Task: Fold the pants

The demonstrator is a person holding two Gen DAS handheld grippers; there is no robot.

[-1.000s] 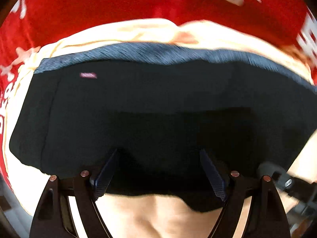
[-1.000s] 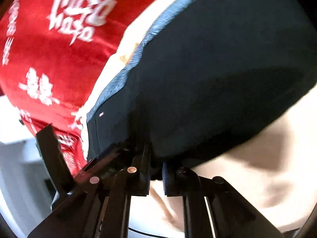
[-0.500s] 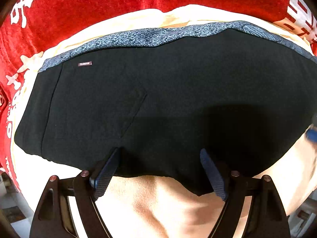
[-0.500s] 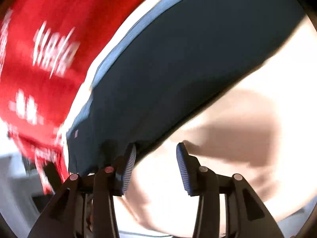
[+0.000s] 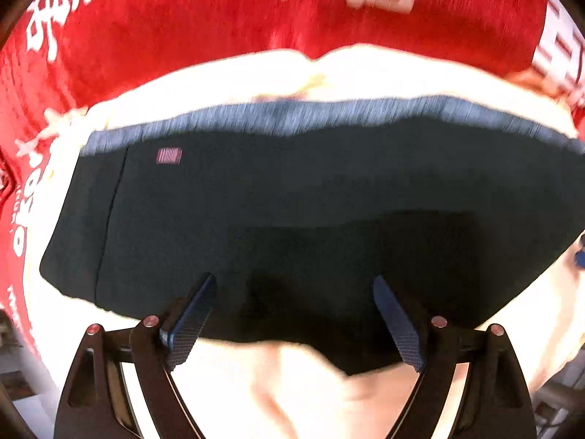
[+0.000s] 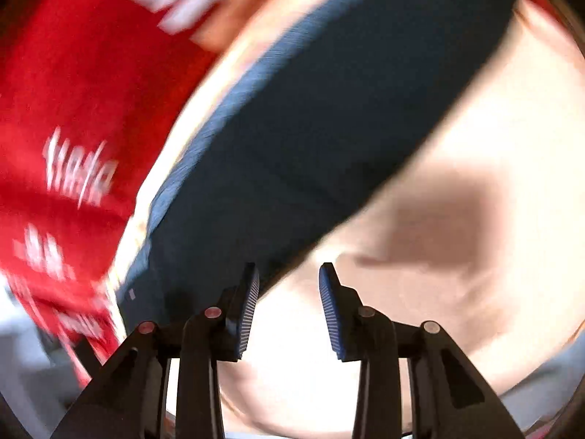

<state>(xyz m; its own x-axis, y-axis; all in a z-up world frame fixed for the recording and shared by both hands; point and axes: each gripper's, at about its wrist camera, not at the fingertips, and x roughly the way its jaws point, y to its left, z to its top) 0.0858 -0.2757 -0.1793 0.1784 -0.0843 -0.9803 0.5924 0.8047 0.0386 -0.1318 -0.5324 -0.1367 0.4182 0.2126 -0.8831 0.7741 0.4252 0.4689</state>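
Red cloth (image 5: 182,36) with white lettering covered the far part of the scene in both views, blurred by motion. Nearer lay a cream sheet (image 5: 292,395), spread over what looked like the table, its surface pale and softly creased; in the right wrist view a brown shadow fell across it.

On the cream sheet lay the pants (image 5: 292,201), dark, folded into a broad flat slab with the grey-blue waistband (image 5: 329,117) along the far edge and a small pinkish label (image 5: 169,155) near the left end of that band. In the right wrist view the pants (image 6: 310,146) ran as a slanting strip from lower left to upper right.

The left claw (image 5: 294,318) hung above the near edge of the pants, spread wide, its blue-padded fingers (image 5: 190,322) apart and gripping nothing; whether the tips touched the fabric was unclear.

The right claw (image 6: 289,307) stood part open over the cream sheet just beside the near edge of the pants, released. Its jaws had just been closing a little, with only bare sheet showing between them.
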